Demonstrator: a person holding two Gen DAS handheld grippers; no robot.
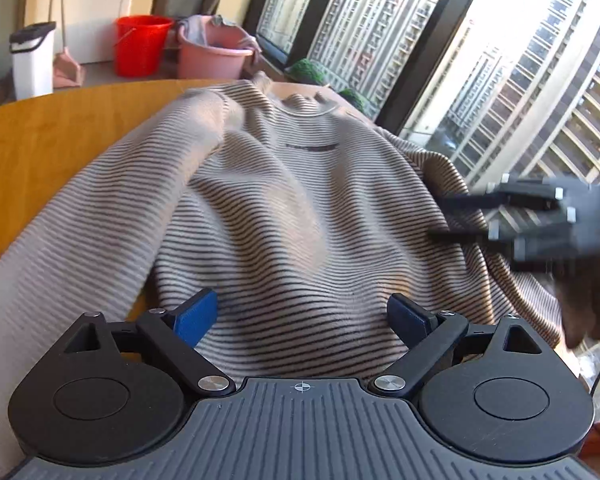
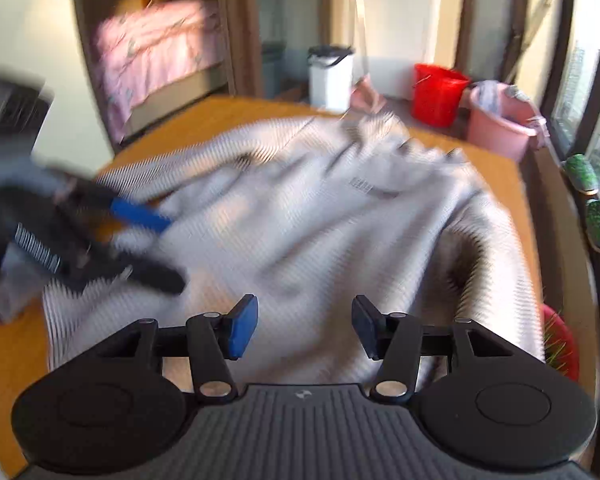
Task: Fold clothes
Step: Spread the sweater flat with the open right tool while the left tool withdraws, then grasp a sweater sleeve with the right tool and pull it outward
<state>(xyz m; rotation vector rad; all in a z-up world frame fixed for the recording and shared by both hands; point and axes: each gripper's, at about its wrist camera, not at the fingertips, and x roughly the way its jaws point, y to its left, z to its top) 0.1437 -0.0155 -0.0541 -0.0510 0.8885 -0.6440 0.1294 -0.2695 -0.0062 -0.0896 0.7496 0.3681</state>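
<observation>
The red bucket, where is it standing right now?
The red bucket stands on the floor beyond the wooden table, between the white bin and the pink tub, near the windows.

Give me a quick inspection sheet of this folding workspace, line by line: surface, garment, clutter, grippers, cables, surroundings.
Surface: wooden table, mostly covered by the garment.
Job's things: striped sweater spread out, rumpled, neckline at the far end, one side draped over the table edge.
Clutter: nothing seen on the table.
Grippers: left gripper open above the hem, nothing between its pads; right gripper open over the sweater, nothing gripped.
Cables: nothing seen for certain.
Surroundings: red bucket, pink basin, white bin, windows.
</observation>
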